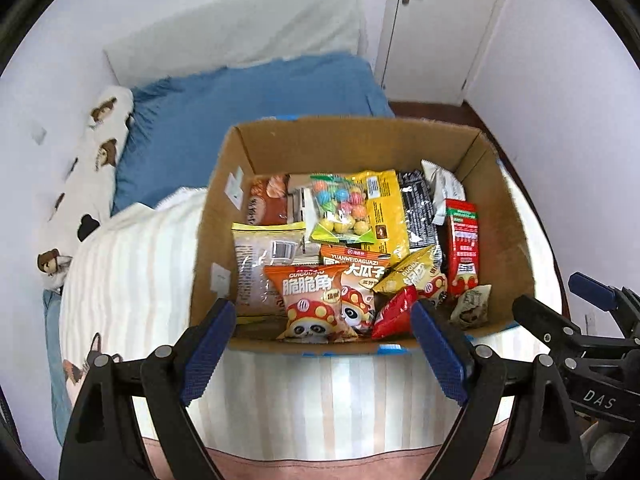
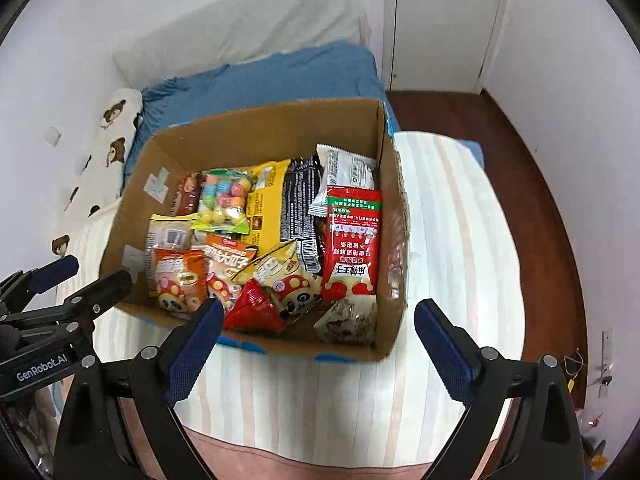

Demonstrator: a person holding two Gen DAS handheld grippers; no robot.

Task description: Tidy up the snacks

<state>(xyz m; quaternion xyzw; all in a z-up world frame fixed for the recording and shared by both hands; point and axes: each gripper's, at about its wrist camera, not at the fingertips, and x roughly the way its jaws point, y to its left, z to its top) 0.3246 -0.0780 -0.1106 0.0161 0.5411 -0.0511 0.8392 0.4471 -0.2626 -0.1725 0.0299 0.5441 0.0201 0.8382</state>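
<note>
Readable writing first: an orange panda packet (image 1: 310, 300) at the lower middle of the left wrist view carries "CUICUIJIAO" above large Chinese characters, and the orange packet behind it (image 1: 354, 270) reads "YUANWEIDAGUAZI". A yellow panda packet (image 1: 416, 276) to their right shows "GUOBA". The housing of the right gripper (image 2: 318, 318), seen at the right edge of the left wrist view, is marked "DAS"; the left gripper (image 1: 324, 316), seen at the left edge of the right wrist view, is marked "GenRobot.AI".

All the snacks sit in one open cardboard box (image 1: 224, 184) in the centre of both views, resting on a striped pale cover (image 1: 320, 400). Inside — toward the far wall — lie a brown packet (image 1: 268, 200), a clear bag of coloured candy balls (image 1: 340, 208), a tall yellow bag (image 1: 384, 208), a black wrapper (image 1: 420, 212) and a white wrapper (image 1: 444, 188). Along the right wall stands a red packet with a green band (image 1: 462, 248); below it lies a pale wrapped snack (image 1: 472, 304), and a small red triangular packet (image 1: 394, 312) lies at the near edge. A clear bag with a barcode (image 1: 264, 264) lies at the left.

Both grippers hang over the box's near edge with blue pads spread wide, nothing between them.

A blue blanket (image 1: 248, 108) fills the upper middle, a bear-print cloth (image 1: 100, 140) the left.
</note>
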